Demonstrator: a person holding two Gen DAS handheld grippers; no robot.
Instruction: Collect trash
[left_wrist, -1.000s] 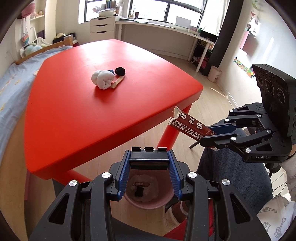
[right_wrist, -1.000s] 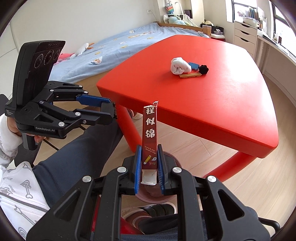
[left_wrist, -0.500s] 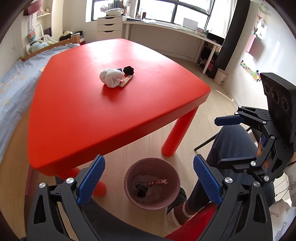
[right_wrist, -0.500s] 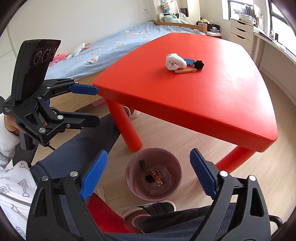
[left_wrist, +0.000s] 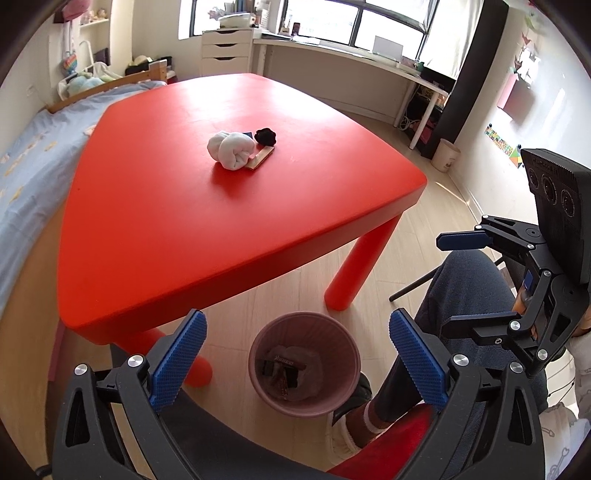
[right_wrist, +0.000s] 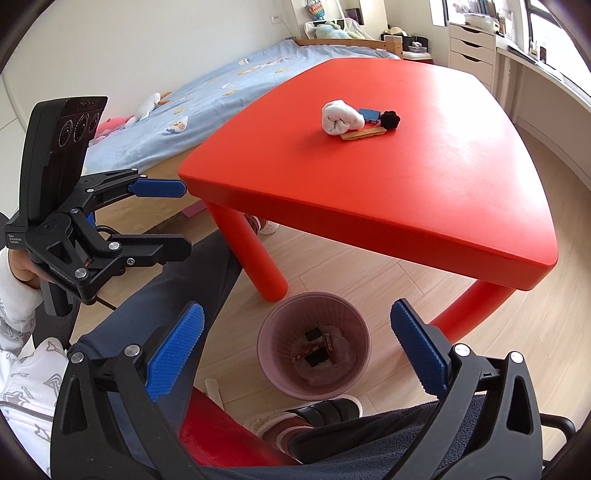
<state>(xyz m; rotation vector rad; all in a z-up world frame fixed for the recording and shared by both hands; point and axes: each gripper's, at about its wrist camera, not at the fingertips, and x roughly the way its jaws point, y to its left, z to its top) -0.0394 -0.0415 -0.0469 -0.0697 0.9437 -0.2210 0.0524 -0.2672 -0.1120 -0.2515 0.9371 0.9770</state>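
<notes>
Left claw (left_wrist: 297, 354) gaping empty, right claw (right_wrist: 297, 347) opening, nothing between, ribbed round pink bin (left_wrist: 343, 354) on plank floor at 6 o'clock holding glossy wrappers (right_wrist: 328, 345) (crumpled), smooth red worktop (left_wrist: 221, 206) at 12.

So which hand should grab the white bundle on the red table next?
Probably the left gripper. Both hang open and empty over the bin, but the white bundle lies toward the table's left side. It's close, though; the right gripper could too.
</notes>
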